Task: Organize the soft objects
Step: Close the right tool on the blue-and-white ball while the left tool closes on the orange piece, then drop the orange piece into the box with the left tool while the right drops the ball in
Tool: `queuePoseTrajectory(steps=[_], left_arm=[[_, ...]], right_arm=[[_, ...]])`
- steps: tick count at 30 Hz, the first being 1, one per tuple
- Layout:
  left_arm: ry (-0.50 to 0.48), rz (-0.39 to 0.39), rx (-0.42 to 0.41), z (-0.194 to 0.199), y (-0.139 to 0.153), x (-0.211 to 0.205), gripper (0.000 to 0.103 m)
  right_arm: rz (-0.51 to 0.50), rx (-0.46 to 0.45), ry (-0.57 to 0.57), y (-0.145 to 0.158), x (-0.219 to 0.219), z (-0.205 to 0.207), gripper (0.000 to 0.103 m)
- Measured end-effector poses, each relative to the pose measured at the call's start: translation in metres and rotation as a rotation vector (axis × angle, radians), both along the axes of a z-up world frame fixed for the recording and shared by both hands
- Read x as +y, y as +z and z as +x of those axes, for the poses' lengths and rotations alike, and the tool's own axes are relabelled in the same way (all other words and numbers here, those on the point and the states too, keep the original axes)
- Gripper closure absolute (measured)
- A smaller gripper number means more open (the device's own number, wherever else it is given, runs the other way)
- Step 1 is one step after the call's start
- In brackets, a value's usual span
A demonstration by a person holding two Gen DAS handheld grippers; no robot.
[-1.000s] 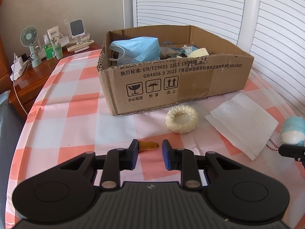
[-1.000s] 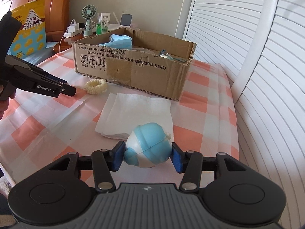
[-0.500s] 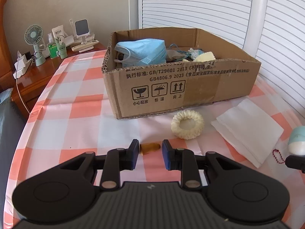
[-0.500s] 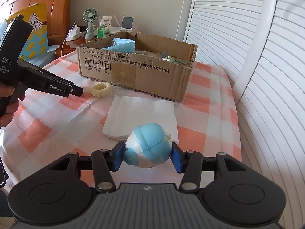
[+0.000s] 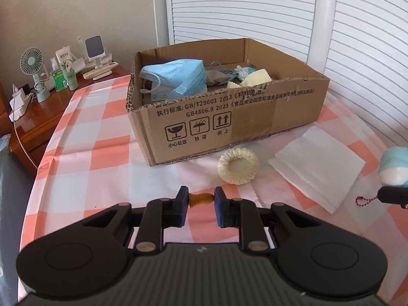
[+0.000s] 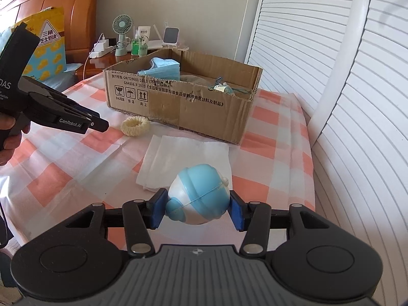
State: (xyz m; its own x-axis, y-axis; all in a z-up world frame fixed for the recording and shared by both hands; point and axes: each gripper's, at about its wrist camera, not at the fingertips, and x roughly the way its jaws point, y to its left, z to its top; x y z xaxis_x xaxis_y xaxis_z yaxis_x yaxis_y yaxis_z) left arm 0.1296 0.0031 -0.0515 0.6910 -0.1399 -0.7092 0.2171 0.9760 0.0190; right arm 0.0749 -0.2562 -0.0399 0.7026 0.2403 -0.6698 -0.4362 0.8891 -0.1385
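Note:
My left gripper (image 5: 201,199) is shut on a small amber soft piece (image 5: 201,198) and holds it above the checked cloth; it also shows in the right wrist view (image 6: 100,125). My right gripper (image 6: 197,205) is shut on a blue and white plush toy (image 6: 200,195), also seen at the right edge of the left wrist view (image 5: 394,168), with a red bead chain (image 5: 364,200) hanging. The cardboard box (image 5: 229,119) holds blue face masks (image 5: 176,80) and other soft items. A cream knitted ring (image 5: 238,165) and a white folded cloth (image 5: 318,163) lie in front of the box.
A wooden nightstand (image 5: 38,117) at the back left carries a small fan (image 5: 32,63), bottles and chargers. White louvred doors (image 6: 331,76) stand along the right. The table is covered by a pink and white checked cloth (image 5: 89,158).
Both grippers have risen from the table with their objects. The amber piece now sits squarely between the left pads. The box appears lower and its inside shows more.

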Motion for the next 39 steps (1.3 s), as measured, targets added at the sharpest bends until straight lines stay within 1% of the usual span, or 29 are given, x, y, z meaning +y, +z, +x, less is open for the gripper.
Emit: queuePoseTrajectory(steps=[2, 7, 13, 18, 21, 22, 23, 24, 25, 26, 27, 28, 30, 35, 39], left_arm=[[-0.037, -0.005, 0.007, -0.002, 0.006, 0.001, 0.083], [-0.121, -0.046, 0.029, -0.001, 0.029, 0.008, 0.083], [-0.19, -0.039, -0.029, 0.014, 0.067, 0.005, 0.083], [-0.235, -0.046, -0.068, 0.053, 0.09, -0.012, 0.083], [-0.238, -0.03, -0.077, 0.085, 0.091, -0.025, 0.083], [-0.241, -0.036, -0.066, 0.096, 0.09, -0.029, 0.08], [-0.242, -0.043, -0.054, 0.106, 0.088, -0.032, 0.079], [-0.233, -0.044, -0.05, 0.115, 0.085, -0.034, 0.074], [-0.226, -0.044, -0.05, 0.123, 0.082, -0.036, 0.062], [-0.222, -0.043, -0.05, 0.129, 0.08, -0.036, 0.052], [-0.22, -0.039, -0.053, 0.133, 0.079, -0.035, 0.033], [-0.211, -0.03, -0.061, 0.135, 0.077, -0.034, 0.022], [-0.188, -0.017, -0.097, 0.131, 0.078, -0.028, 0.016], [-0.151, -0.005, -0.143, 0.106, 0.087, -0.005, 0.003], [-0.129, 0.031, -0.155, 0.074, 0.094, 0.011, 0.002]], right_arm=[[-0.002, -0.005, 0.008, 0.005, -0.001, -0.001, 0.047], [0.002, -0.03, 0.037, 0.02, -0.002, 0.001, 0.047], [0.004, -0.062, 0.076, 0.037, 0.003, 0.016, 0.047], [0.019, -0.091, 0.086, 0.051, 0.005, 0.037, 0.047], [0.027, -0.106, 0.088, 0.058, 0.007, 0.048, 0.047], [0.028, -0.11, 0.089, 0.059, 0.008, 0.052, 0.047], [0.028, -0.113, 0.091, 0.06, 0.009, 0.056, 0.047], [0.031, -0.114, 0.091, 0.061, 0.01, 0.059, 0.047], [0.035, -0.111, 0.091, 0.061, 0.011, 0.062, 0.047], [0.037, -0.108, 0.091, 0.061, 0.012, 0.065, 0.047], [0.038, -0.106, 0.091, 0.061, 0.012, 0.068, 0.047], [0.039, -0.104, 0.088, 0.061, 0.013, 0.072, 0.047], [0.043, -0.096, 0.085, 0.061, 0.014, 0.08, 0.047], [0.055, -0.073, 0.07, 0.063, 0.019, 0.109, 0.047], [0.051, -0.055, 0.06, 0.066, 0.031, 0.142, 0.047]])
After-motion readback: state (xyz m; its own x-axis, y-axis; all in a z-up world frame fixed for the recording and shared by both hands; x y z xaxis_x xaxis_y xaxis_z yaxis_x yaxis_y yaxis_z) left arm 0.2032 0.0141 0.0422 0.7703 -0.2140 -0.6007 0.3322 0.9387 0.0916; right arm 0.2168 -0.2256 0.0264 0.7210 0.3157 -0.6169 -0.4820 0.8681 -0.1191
